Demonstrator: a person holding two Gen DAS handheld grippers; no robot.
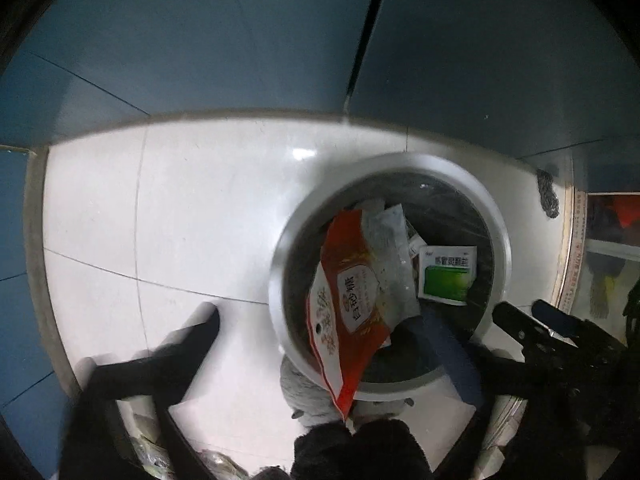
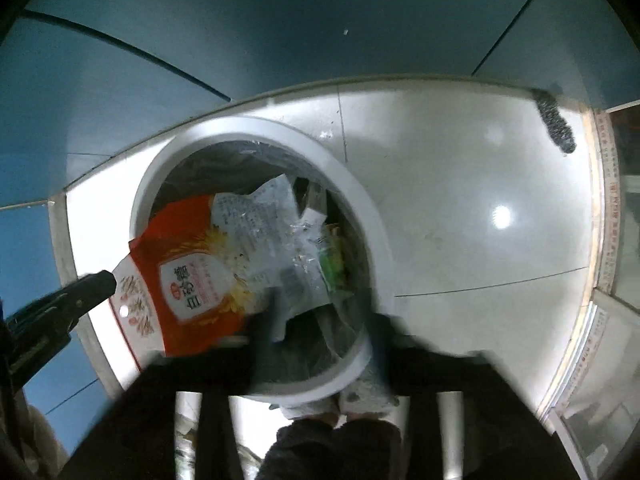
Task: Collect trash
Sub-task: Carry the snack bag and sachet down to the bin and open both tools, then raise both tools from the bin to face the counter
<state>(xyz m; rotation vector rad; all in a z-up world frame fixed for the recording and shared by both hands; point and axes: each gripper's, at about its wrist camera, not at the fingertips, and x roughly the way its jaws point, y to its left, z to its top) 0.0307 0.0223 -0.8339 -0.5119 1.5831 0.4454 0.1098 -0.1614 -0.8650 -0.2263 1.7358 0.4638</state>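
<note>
A round white trash bin [image 1: 498, 236] with a dark liner stands on the pale tiled floor; it also shows in the right wrist view [image 2: 360, 196]. A red and white sugar bag [image 1: 348, 304] lies tilted over its near rim, half inside. Clear wrappers [image 1: 390, 240] and a green and white sachet [image 1: 448, 276] lie inside. My left gripper [image 1: 320, 328] is open above the bin, fingers on either side of the red bag. My right gripper [image 2: 324, 316] is open over the bin, empty. The red bag [image 2: 188, 276] sits left of it.
Blue cabinet doors [image 1: 240, 40] stand behind the bin. A dark scrubber-like object [image 1: 547, 194] lies on the floor at the far right. A glass-fronted shelf unit [image 1: 608, 256] is at the right edge. A grey cloth-like thing [image 1: 308, 392] lies below the bin.
</note>
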